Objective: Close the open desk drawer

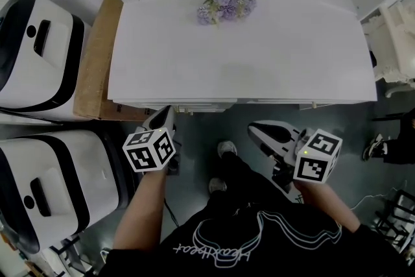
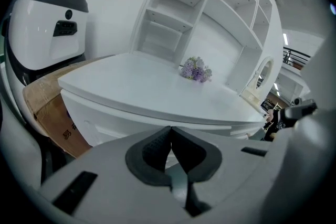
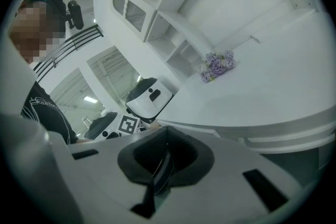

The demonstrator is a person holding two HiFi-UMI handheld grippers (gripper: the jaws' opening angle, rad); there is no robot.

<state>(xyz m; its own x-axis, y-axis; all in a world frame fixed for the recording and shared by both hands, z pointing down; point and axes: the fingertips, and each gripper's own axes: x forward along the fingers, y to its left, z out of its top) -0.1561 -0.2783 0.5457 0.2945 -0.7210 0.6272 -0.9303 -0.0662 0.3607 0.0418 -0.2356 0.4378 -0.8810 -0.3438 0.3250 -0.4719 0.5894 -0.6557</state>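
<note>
A white desk (image 1: 259,55) fills the middle of the head view. Its drawer front (image 1: 188,106) shows as a thin strip jutting just past the desk's front edge, left of centre. My left gripper (image 1: 165,113) is shut and empty, its tip close to that strip; whether it touches I cannot tell. In the left gripper view its pads (image 2: 171,128) meet just below the desk's front panel (image 2: 100,118). My right gripper (image 1: 255,129) hangs shut and empty, lower and to the right, clear of the desk (image 3: 252,102), with its jaws (image 3: 167,128) pointing along the front edge.
Purple flowers (image 1: 224,4) lie at the desk's back. A cardboard box (image 1: 94,55) leans against its left side, with two white-and-black machines (image 1: 32,48) (image 1: 52,185) further left. White furniture (image 1: 395,42) stands to the right. My shoes (image 1: 227,149) stand on the dark floor.
</note>
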